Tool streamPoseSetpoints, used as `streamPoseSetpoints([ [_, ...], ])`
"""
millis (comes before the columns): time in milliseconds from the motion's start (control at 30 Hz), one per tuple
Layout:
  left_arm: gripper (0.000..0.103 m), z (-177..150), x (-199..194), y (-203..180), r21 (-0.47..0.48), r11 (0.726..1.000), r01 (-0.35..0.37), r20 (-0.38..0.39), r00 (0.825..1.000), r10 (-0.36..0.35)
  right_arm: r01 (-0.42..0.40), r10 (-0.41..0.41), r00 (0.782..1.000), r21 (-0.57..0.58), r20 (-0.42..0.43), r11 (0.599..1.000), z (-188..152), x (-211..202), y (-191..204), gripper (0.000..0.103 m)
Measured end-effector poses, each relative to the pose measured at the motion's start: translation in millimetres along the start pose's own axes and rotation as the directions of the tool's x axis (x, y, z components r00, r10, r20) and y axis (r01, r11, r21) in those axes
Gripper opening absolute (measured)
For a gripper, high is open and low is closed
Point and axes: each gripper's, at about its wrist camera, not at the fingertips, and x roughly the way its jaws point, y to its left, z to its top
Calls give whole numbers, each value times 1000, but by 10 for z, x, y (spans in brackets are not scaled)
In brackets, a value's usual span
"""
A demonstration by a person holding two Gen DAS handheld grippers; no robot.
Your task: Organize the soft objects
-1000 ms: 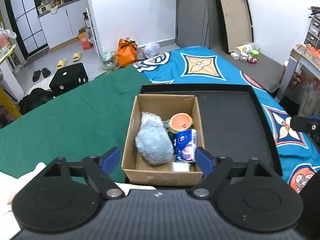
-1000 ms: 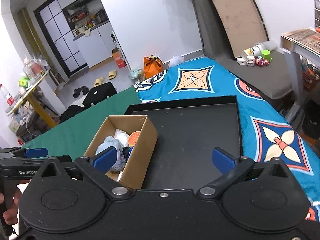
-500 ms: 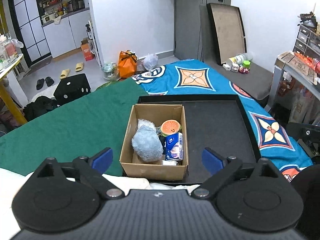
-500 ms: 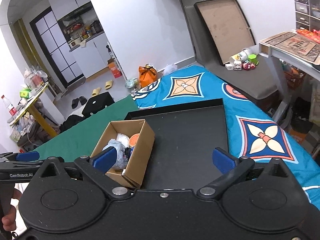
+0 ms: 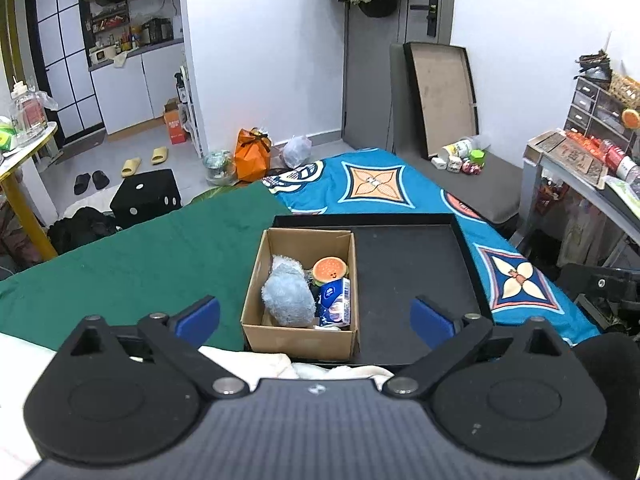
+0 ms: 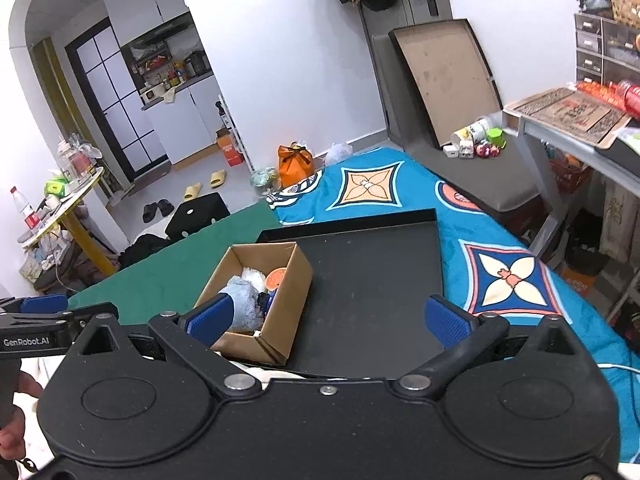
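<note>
Left tool (image 5: 314, 316): spread wide, blue pads (image 5: 198, 316) well apart, nothing gripped, held above the near edge of the scene and aimed at the cardboard box (image 5: 300, 338). Right tool (image 6: 332, 316): likewise spread wide, empty, blue pads (image 6: 446, 318) far apart, raised over the near end of the black tray (image 6: 372, 300).

Cardboard box: open-topped, sitting in the left part of the black tray, against its left rim. Inside: fluffy blue plush (image 5: 287, 300) on the left, a white fuzzy piece (image 5: 282, 260) just behind it, watermelon-slice toy (image 5: 330, 269) toward the back right, blue tissue pack (image 5: 335, 304) upright against the right wall, touching the plush. Remainder of the tray bare black surface.

Tray lying on a bed, partly over a green cloth (image 5: 140, 256) on the left and a blue patterned blanket (image 5: 376, 184) on the right. Crumpled white fabric (image 5: 256, 362) at the near edge, just in front of the box.

Seen from the right wrist: left tool's arm at the far left edge, labelled GenRobot.AI, with a hand (image 6: 12, 432) wrapped around its grip.
</note>
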Motion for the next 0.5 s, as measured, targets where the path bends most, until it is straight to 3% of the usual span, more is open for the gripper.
streamPoseSetpoints([
  [500,102,-234,-433,-9,-6,1000,18,53,998,-18,45,-43,998,-35,49,998,-188,-400,206,103],
])
